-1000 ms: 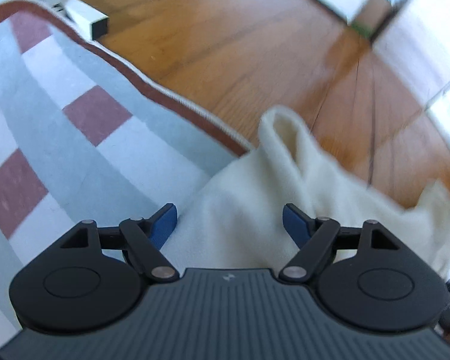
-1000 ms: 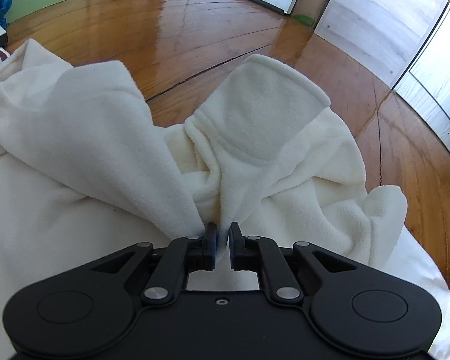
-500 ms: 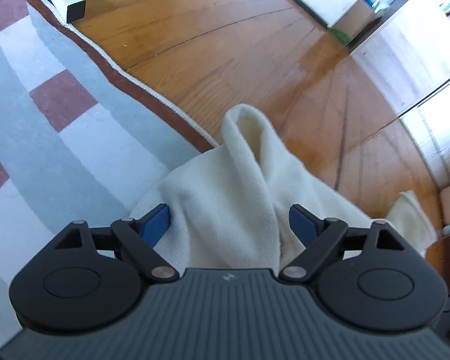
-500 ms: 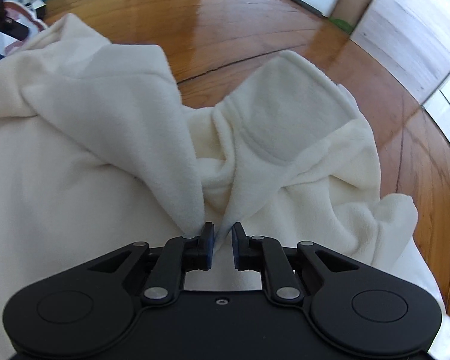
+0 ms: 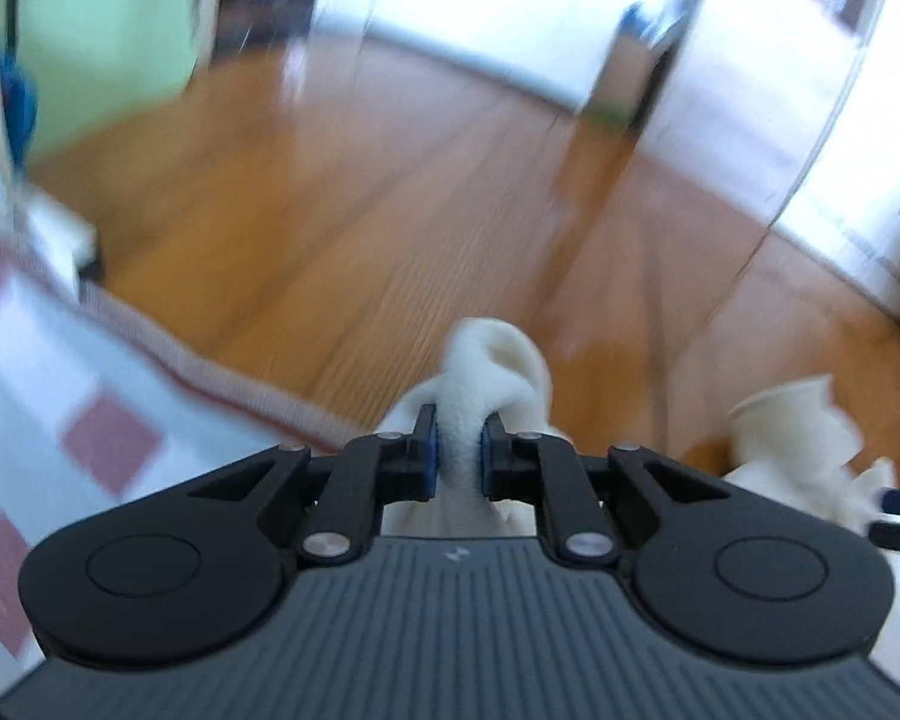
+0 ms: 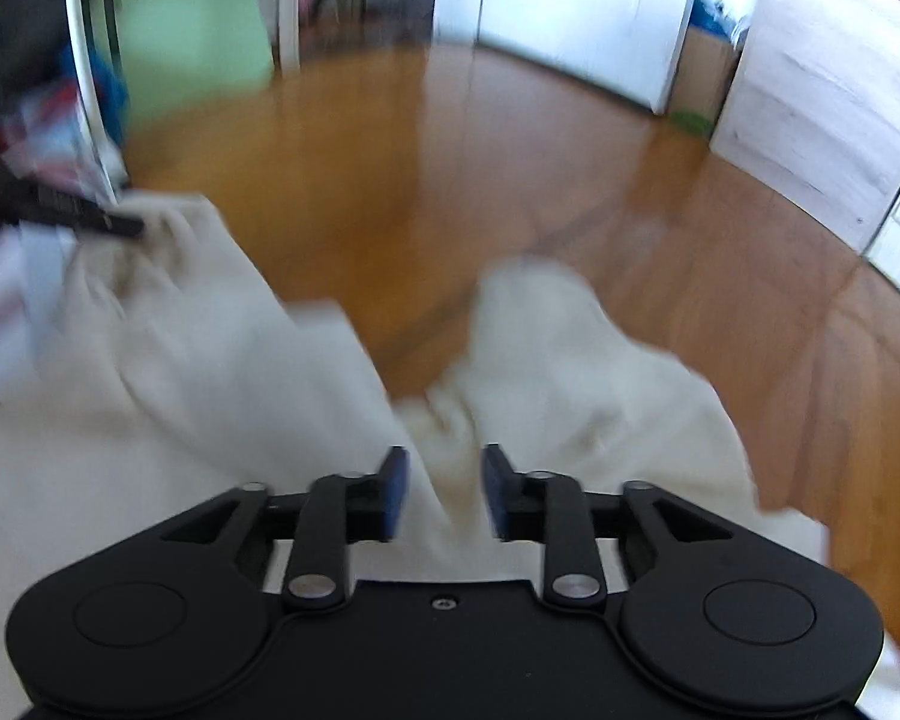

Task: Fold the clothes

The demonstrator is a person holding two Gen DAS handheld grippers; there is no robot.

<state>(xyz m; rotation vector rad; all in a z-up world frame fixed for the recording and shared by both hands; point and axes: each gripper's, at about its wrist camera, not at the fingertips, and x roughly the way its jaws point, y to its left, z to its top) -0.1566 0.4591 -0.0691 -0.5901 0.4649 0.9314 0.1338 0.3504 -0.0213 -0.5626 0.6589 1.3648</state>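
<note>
A cream fleece garment (image 6: 168,372) lies crumpled on the wooden floor and partly on a rug. In the left wrist view my left gripper (image 5: 457,450) is closing and its blue pads pinch a bunched fold of the cream fleece (image 5: 492,360), lifted off the floor. In the right wrist view my right gripper (image 6: 444,480) has its jaws opening; the fleece lies below and between the blue pads, which stand apart from it. The left gripper's black finger (image 6: 84,216) shows at the garment's far left corner. Both views are motion-blurred.
A checked rug (image 5: 60,396) in grey, white and red lies at left, with a brown border. Wooden floor (image 6: 510,180) stretches ahead to white doors and a cardboard box (image 6: 699,72). A white rack with coloured clothes (image 6: 42,126) stands at far left.
My left gripper has gone from wide open to pinching a fold of fleece and has risen. My right gripper has let go of the fleece it pinched, opened and lifted.
</note>
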